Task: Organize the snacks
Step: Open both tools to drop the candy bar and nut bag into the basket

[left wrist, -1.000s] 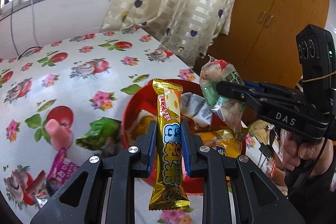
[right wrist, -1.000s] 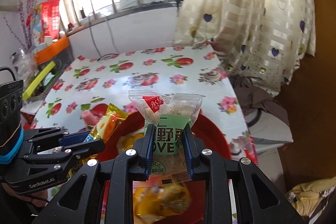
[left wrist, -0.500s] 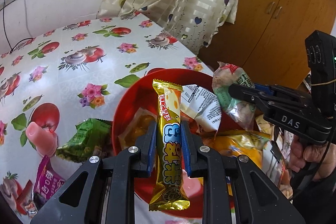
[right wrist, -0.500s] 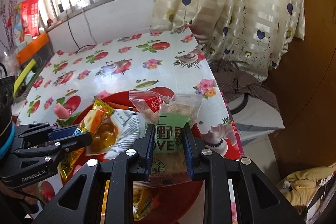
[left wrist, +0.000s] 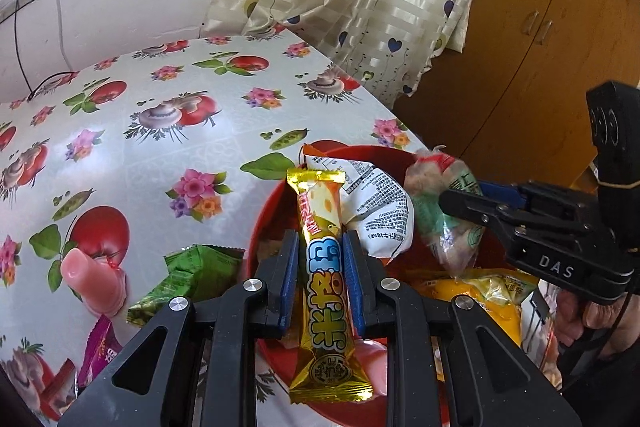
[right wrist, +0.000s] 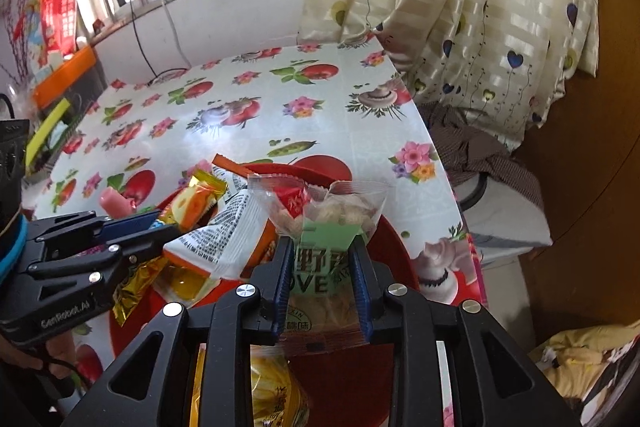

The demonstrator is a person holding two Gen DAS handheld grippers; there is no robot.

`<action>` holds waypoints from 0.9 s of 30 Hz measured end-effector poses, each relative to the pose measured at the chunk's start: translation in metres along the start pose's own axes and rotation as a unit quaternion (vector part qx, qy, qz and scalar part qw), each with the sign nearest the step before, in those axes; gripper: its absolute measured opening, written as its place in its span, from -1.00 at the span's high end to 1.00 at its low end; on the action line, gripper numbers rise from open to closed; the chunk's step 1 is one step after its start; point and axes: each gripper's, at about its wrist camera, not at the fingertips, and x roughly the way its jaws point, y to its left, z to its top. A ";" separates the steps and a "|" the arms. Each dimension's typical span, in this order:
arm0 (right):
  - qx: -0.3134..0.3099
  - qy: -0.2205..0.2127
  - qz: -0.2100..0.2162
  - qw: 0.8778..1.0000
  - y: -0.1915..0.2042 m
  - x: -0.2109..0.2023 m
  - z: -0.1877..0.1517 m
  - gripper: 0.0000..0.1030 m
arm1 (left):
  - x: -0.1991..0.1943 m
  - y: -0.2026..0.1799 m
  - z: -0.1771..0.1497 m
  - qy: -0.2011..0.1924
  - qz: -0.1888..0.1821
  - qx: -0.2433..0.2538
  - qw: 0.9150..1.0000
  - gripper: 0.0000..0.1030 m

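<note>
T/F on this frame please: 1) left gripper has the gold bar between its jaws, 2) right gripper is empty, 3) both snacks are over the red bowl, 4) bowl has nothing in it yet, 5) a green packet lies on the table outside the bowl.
1) True. The gold bar stands between the jaws of the left gripper, which have just been opening.
2) False. The right gripper has a clear-and-green snack bag between its jaws, which have also just been opening.
3) True. Both sit above the red bowl.
4) False. It already holds a white packet and yellow packs.
5) True. The green packet lies on the tablecloth beside the bowl.
</note>
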 end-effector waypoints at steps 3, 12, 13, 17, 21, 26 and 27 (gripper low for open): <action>0.001 -0.007 0.006 1.000 0.003 -0.008 -0.001 0.42 | -0.004 0.003 -0.001 -0.004 -0.002 -0.009 1.000 0.43; -0.014 -0.022 0.008 1.000 0.025 -0.032 -0.004 0.25 | -0.029 0.002 -0.008 -0.015 -0.012 -0.010 1.000 0.43; -0.017 -0.024 0.009 1.000 0.028 -0.034 -0.005 0.22 | -0.032 0.001 -0.009 -0.016 -0.011 -0.010 1.000 0.43; -0.029 -0.024 0.019 0.999 0.043 -0.040 -0.009 0.13 | -0.043 0.000 -0.014 -0.021 -0.007 -0.008 1.000 0.43; -0.041 -0.025 0.033 0.998 0.057 -0.044 -0.012 0.05 | -0.055 0.001 -0.020 -0.028 -0.001 -0.005 1.000 0.43; -0.047 -0.027 0.039 0.998 0.069 -0.048 -0.015 -0.01 | -0.067 0.005 -0.028 -0.034 0.008 -0.005 0.999 0.43; -0.049 -0.027 0.041 0.998 0.071 -0.048 -0.016 -0.01 | -0.069 0.006 -0.030 -0.034 0.010 -0.005 0.999 0.43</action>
